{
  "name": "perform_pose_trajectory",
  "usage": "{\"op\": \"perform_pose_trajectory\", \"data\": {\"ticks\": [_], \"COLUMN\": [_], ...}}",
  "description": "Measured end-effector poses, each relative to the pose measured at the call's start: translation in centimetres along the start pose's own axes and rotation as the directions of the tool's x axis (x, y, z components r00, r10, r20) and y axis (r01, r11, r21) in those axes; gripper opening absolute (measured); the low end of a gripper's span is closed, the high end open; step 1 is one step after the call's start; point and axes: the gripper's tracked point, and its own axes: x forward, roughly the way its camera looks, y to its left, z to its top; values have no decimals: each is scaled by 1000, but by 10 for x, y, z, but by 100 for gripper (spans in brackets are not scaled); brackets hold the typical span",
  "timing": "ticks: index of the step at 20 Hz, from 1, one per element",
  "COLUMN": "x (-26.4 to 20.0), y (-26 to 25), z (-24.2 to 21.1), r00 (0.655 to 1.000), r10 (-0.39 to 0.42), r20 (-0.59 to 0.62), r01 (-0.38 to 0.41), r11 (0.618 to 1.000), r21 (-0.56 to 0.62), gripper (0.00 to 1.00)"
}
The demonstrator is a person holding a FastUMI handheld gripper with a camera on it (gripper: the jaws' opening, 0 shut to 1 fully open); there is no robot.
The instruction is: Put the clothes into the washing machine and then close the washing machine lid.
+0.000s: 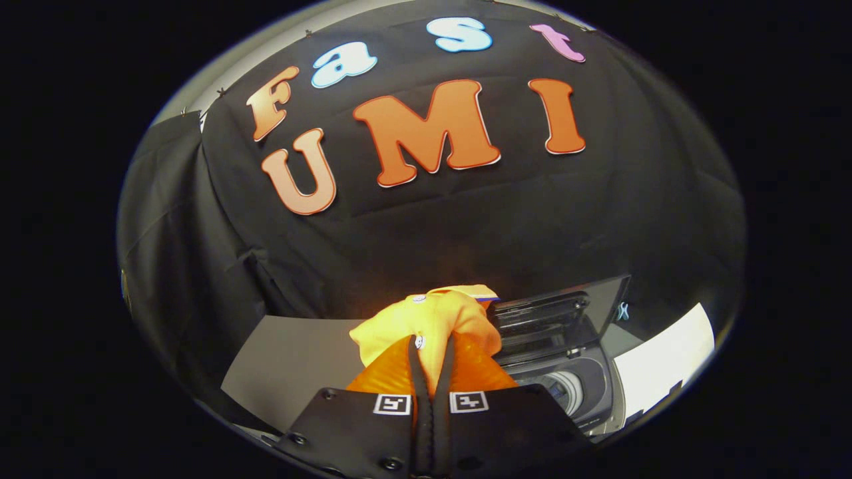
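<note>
Beside the open washing machine (pixel 566 359), the raised gripper (pixel 432 349) jaws pinch a yellow garment (pixel 426 319).

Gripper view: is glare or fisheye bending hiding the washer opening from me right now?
Gripper view: fisheye curves the table edge; the yellow garment, pinched in the hand-held gripper, looks brightly lit and a little washed out; the washing machine beside it is dim, its raised lid shows faint reflections, and the drum is partly hidden.
</note>
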Motion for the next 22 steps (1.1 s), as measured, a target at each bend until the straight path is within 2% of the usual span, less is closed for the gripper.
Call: {"op": "perform_pose_trajectory", "data": {"ticks": [6,10,22], "x": [-1,8,41], "y": [-74,-112,-158], "z": [1,-16,-108], "r00": [998,996,983], "r10": [-61,-88,-112], "r20": [1,-18,-145], "r01": [61,89,113], "r11": [998,996,994], "r21": [23,27,1], "gripper": [8,8,8]}}
